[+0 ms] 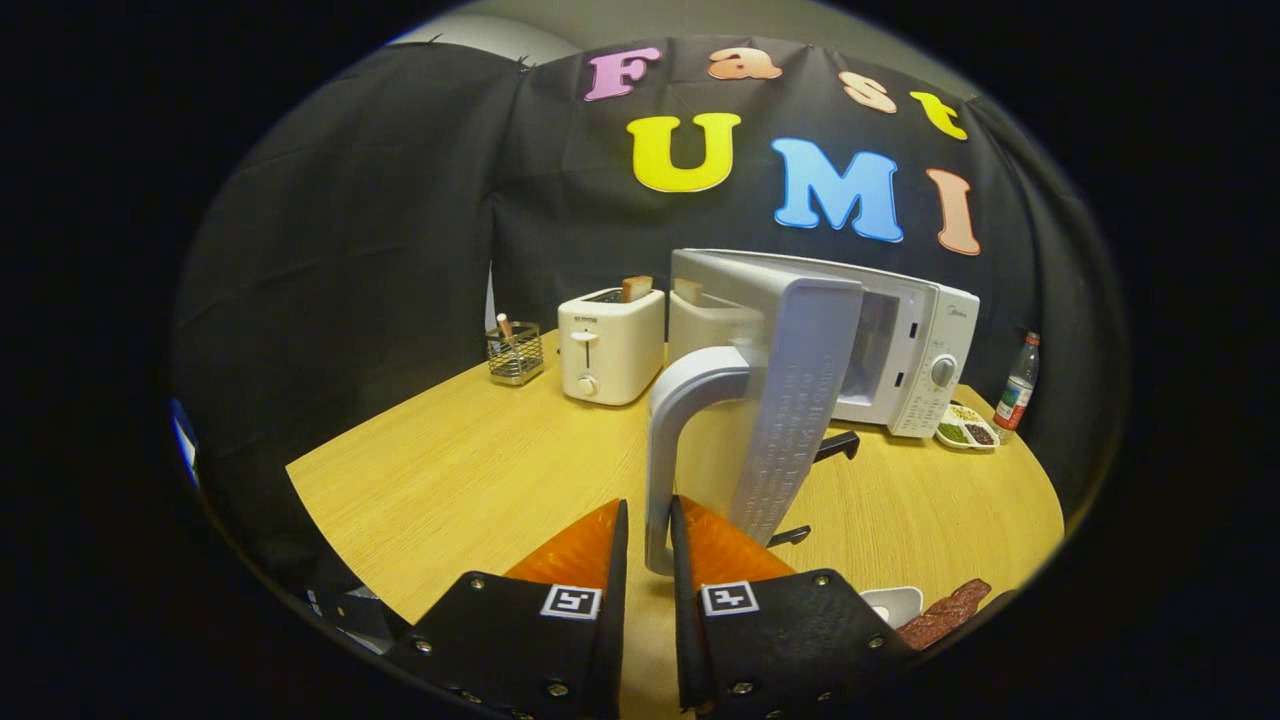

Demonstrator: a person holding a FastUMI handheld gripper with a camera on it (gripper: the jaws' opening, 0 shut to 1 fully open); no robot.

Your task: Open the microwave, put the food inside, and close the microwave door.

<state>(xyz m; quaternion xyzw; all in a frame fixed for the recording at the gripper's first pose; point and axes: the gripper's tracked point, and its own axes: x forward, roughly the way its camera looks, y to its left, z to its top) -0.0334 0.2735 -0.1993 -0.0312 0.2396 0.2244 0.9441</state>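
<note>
One grip: gripper (650, 545) fingers clenched on the lower end of the door handle (668, 440), which stands upright between them
Door (795, 400): swung out toward the near side, its edge facing the fingers, hinged left of the cavity
Microwave (915, 350): far right on the table (450, 470), cavity partly open
Food (940, 612): near right, just beside the right finger, on a dish cut off from sight
Hidden: most of the cavity, behind the door

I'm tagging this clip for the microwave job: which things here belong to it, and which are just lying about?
Part of the job: microwave; its open door; door handle, held between the gripper fingers; food.

Lying about: toaster; wire holder; bottle; divided dish.
</note>
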